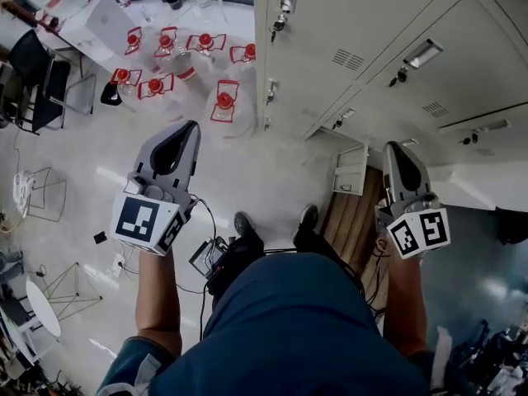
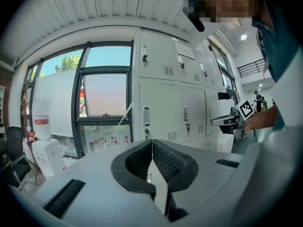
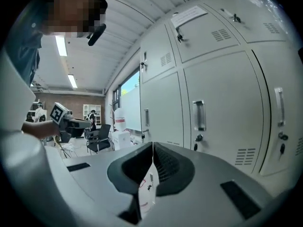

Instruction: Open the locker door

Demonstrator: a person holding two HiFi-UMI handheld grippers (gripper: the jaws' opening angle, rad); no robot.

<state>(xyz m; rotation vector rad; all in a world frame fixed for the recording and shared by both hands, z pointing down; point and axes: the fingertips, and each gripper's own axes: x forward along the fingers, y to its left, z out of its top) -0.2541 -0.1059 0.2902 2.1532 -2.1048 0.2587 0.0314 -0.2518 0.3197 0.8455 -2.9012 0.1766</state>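
Two claws, left claw [image 1: 190, 128] and right claw [image 1: 395, 148], each pressed together on nothing, near one bank of grey lockers [image 1: 355, 23].

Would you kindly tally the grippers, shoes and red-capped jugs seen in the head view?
Grippers: 2 (left gripper, right gripper)
Shoes: 2
Red-capped jugs: 7
Total: 11

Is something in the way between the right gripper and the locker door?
Nothing visible is. The right gripper, its jaws shut and empty, faces the locker door, and only open air lies between it and the door's handle.
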